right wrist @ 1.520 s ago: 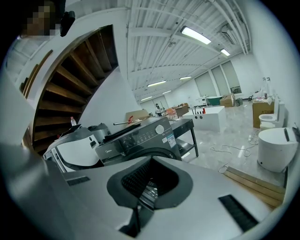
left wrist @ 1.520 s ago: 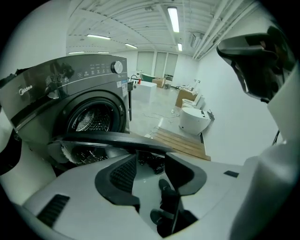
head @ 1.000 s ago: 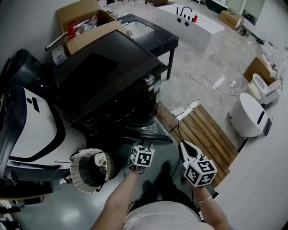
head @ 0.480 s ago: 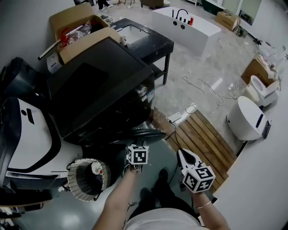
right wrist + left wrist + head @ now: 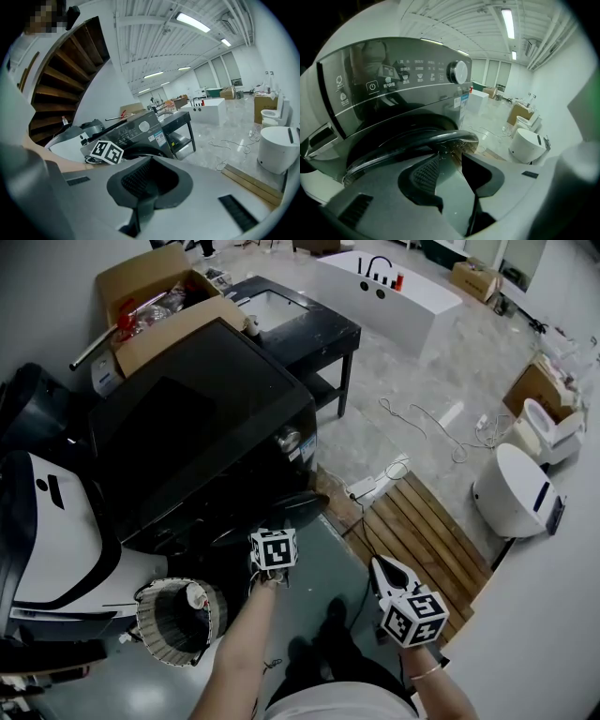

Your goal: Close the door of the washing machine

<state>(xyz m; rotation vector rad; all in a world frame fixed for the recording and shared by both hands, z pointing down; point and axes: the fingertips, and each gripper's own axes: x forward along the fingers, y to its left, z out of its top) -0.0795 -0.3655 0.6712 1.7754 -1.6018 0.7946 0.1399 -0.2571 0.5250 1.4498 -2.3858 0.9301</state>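
Observation:
The black washing machine (image 5: 187,418) stands at centre left in the head view. Its round door (image 5: 281,507) hangs partly open from the front. My left gripper (image 5: 272,545) is right at the door. In the left gripper view the door's shiny rim (image 5: 417,140) curves just beyond the fingertips, below the control panel (image 5: 408,93). The left gripper (image 5: 450,161) is open and its jaws have just been closing, with nothing gripped between them. My right gripper (image 5: 386,570) is shut and empty, held over the floor to the right, apart from the machine (image 5: 136,131).
A bare drum part (image 5: 178,615) lies on the floor at the lower left, beside a white and black appliance (image 5: 47,512). Behind the machine are a cardboard box (image 5: 155,296) and a black table (image 5: 300,320). Wooden slats (image 5: 427,517), cables (image 5: 431,418) and a white unit (image 5: 511,484) are to the right.
My left gripper has moved left toward the machine's front, and the door has swung in closer to the machine. The right gripper has shifted only slightly.

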